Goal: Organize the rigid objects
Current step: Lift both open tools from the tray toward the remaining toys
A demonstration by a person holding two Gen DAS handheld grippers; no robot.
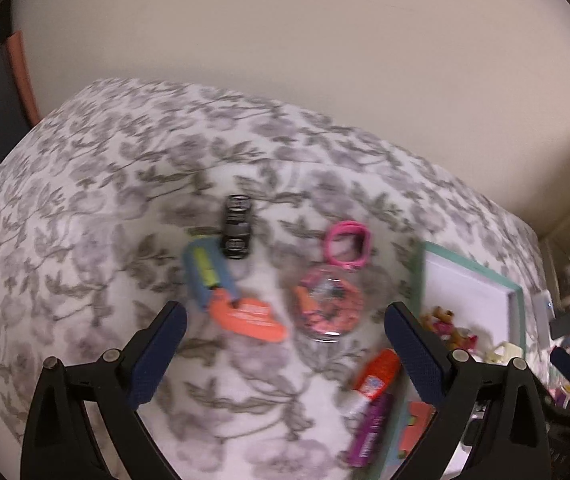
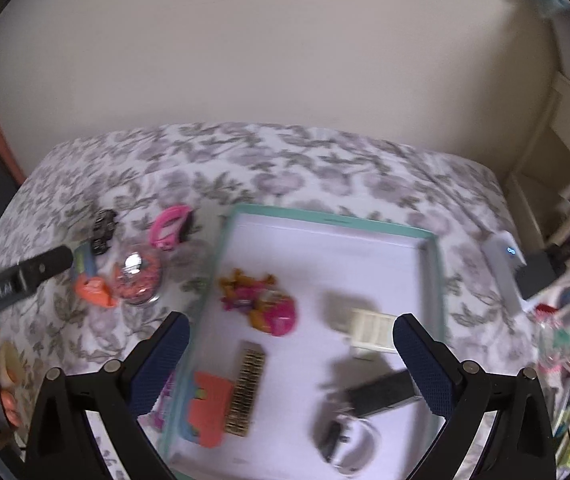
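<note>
- Both grippers, left gripper (image 1: pixel 285 344) and right gripper (image 2: pixel 291 354), hang with jaws apart and empty: between picks.
- Teal tray (image 2: pixel 431 240) sits under the right.
- Next: the left closes on the orange clip (image 1: pixel 251 318) at twelve o'clock on the bed (image 1: pixel 125 168), beside the jar (image 1: pixel 327 304).

Tray (image 2: pixel 327 216): teal-rimmed, white floor, lying flat on the floral cloth.
In tray: pink and yellow toy cluster (image 2: pixel 261 300), gold comb (image 2: pixel 247 388), orange block (image 2: pixel 209 408), cream piece (image 2: pixel 373 330), black bar (image 2: pixel 381 394), all sitting apart.
Left of tray: black toy car (image 1: pixel 237 226), pink ring (image 1: pixel 347 244), clear jar of pink bits (image 1: pixel 329 304), orange clip (image 1: pixel 251 316) touching a blue-yellow piece (image 1: pixel 205 274).
Beside tray rim: orange-capped purple tube (image 1: pixel 371 404), lying on its side.
</note>
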